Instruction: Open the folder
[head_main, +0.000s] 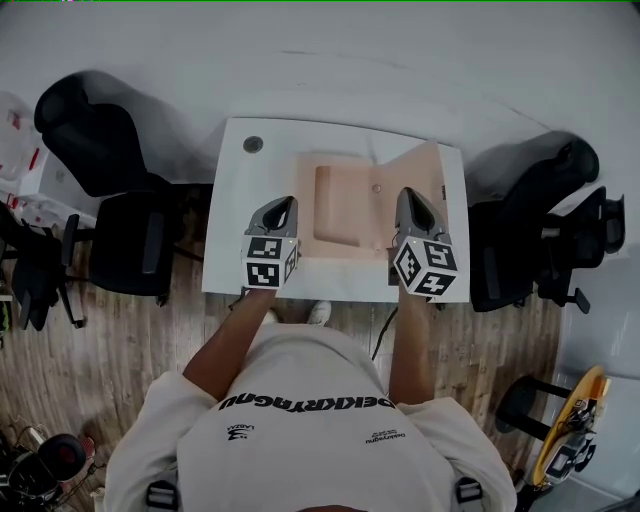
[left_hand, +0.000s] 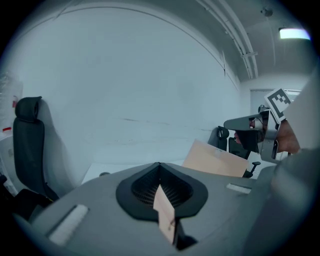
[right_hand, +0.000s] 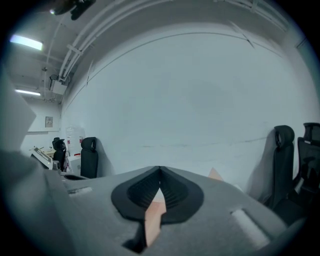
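A tan folder (head_main: 345, 205) lies spread on the white table (head_main: 232, 255). Its inner pocket faces up and its right cover (head_main: 425, 170) stands raised. My left gripper (head_main: 287, 203) is at the folder's left edge. In the left gripper view its jaws (left_hand: 160, 172) are shut with a tan sheet edge (left_hand: 164, 212) pinched between them, and the raised cover (left_hand: 215, 160) shows beyond. My right gripper (head_main: 405, 195) is at the right cover. In the right gripper view it (right_hand: 160, 175) is shut on a tan strip of the folder (right_hand: 152, 217).
Black office chairs stand on the left (head_main: 110, 150) and on the right (head_main: 530, 220) of the table. A round cable hole (head_main: 253, 144) sits at the table's far left corner. A pale wall rises behind the table. The floor is wood.
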